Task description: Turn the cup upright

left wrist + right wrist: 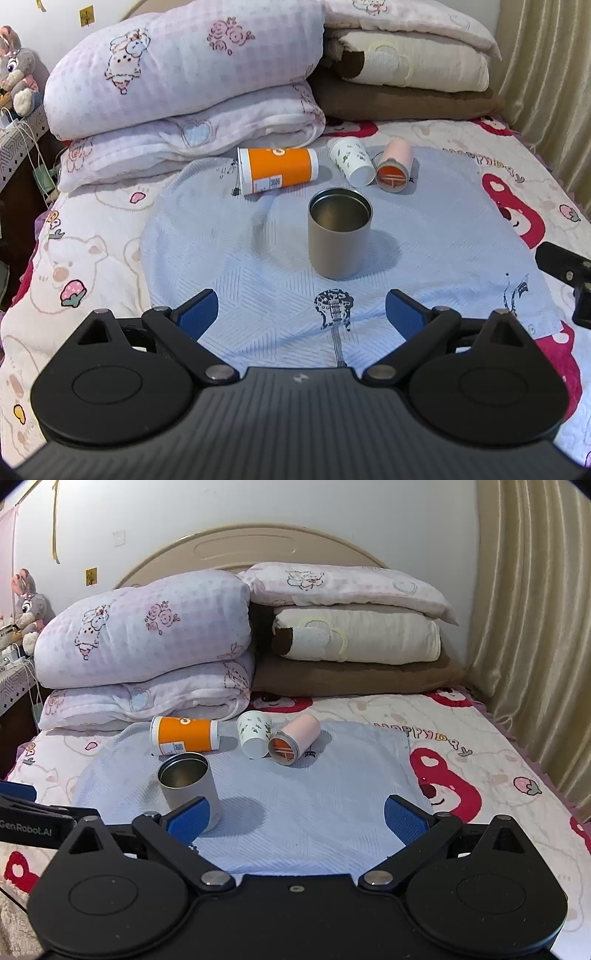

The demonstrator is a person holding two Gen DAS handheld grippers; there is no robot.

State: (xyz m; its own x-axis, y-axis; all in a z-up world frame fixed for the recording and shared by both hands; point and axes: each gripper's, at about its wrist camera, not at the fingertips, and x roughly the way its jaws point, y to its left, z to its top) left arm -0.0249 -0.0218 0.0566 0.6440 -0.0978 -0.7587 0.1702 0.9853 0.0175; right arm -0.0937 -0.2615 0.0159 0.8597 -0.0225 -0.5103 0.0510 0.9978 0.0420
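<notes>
A grey metal cup (340, 232) stands upright, mouth up, on the pale blue cloth (229, 251); it also shows in the right wrist view (190, 790). Behind it lie three cups on their sides: an orange-and-white one (279, 170) (184, 735), a small white one with green print (352, 162) (254, 734) and a pink one (394, 166) (293, 743). My left gripper (301, 315) is open and empty, just short of the grey cup. My right gripper (295, 818) is open and empty, to the right of the grey cup.
Folded quilts (184, 74) and pillows (406, 62) are stacked at the bed head behind the cups. A curtain (535, 627) hangs on the right. A plush rabbit (16, 70) and cables sit on a side table at the left. The right gripper's body (565, 269) shows at the left view's right edge.
</notes>
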